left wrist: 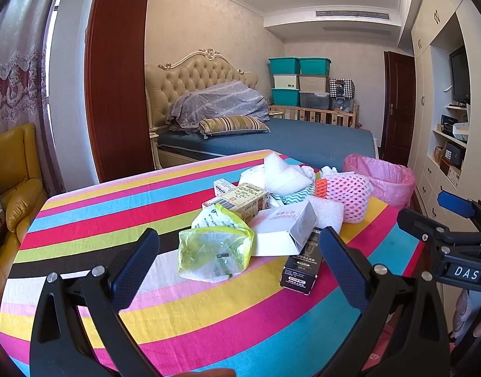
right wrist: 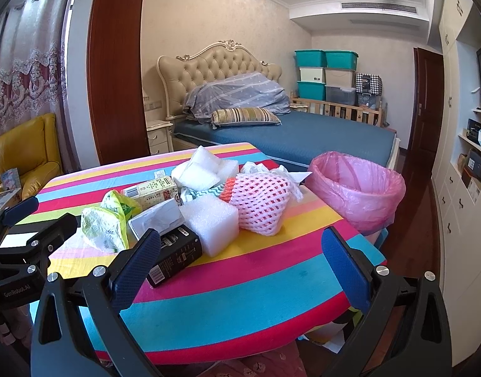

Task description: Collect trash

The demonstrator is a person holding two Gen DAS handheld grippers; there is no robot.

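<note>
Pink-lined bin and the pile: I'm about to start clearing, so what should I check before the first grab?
1. Left tongs open and empty: ok.
2. Right tongs open and empty: ok.
3. Bin open at the top, at the table's far right edge: ok.
4. Room left in the bin: cannot tell, its bottom is hidden.
5. A loose piece within easy reach: ok, the green-edged plastic bag lies between the left tongs' fingers.
6. Black box free to lift: not ok, a white carton lies over its far end.
</note>
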